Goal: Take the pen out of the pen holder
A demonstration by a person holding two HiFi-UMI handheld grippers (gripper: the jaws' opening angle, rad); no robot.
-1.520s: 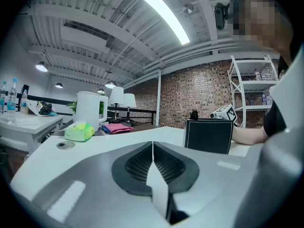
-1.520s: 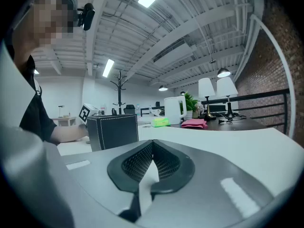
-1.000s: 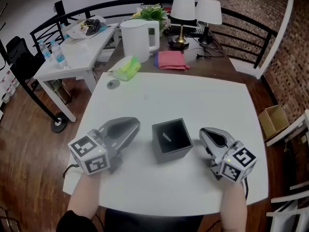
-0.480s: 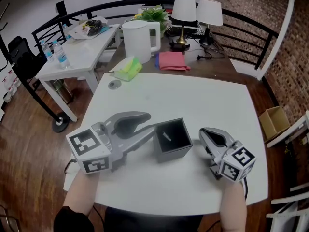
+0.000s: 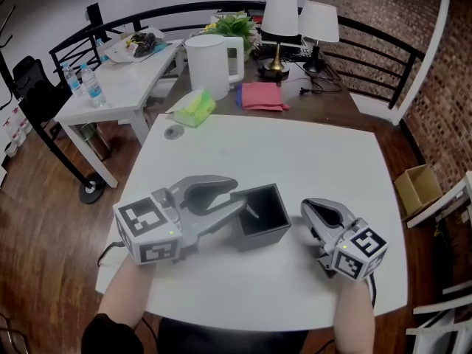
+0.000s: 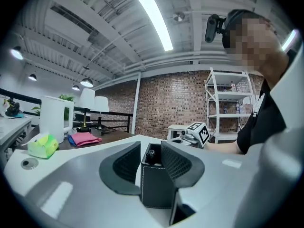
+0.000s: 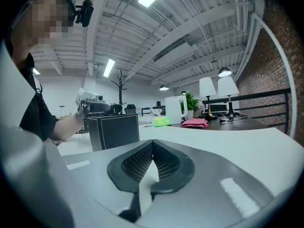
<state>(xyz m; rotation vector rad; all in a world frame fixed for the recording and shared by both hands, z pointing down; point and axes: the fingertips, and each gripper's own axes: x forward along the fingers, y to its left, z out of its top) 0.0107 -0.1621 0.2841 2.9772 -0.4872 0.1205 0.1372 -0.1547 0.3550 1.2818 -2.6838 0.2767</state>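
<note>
A black square pen holder (image 5: pixel 267 231) stands on the white table (image 5: pixel 295 150), and a dark pen (image 5: pixel 252 212) leans inside it. My left gripper (image 5: pixel 237 196) is at the holder's left corner with its jaws opening. In the left gripper view the holder (image 6: pixel 156 189) has its near corner between the two jaws of the left gripper (image 6: pixel 151 148), and the pen's top (image 6: pixel 152 153) shows just beyond. I see no squeeze on the wall. My right gripper (image 5: pixel 308 211) rests right of the holder, shut and empty, with its jaws meeting at the tips in its own view (image 7: pixel 152 146).
Behind the white table, a brown desk carries a white kettle (image 5: pixel 210 65), a pink cloth (image 5: pixel 262 94), two lamps (image 5: pixel 299 17) and a plant. A green object (image 5: pixel 193 105) lies at the table's far left corner. A side table with bottles (image 5: pixel 90 83) stands left.
My left gripper has moved right up to the holder's corner and its jaws have gone from shut to wide apart. The right gripper has stayed where it was.
</note>
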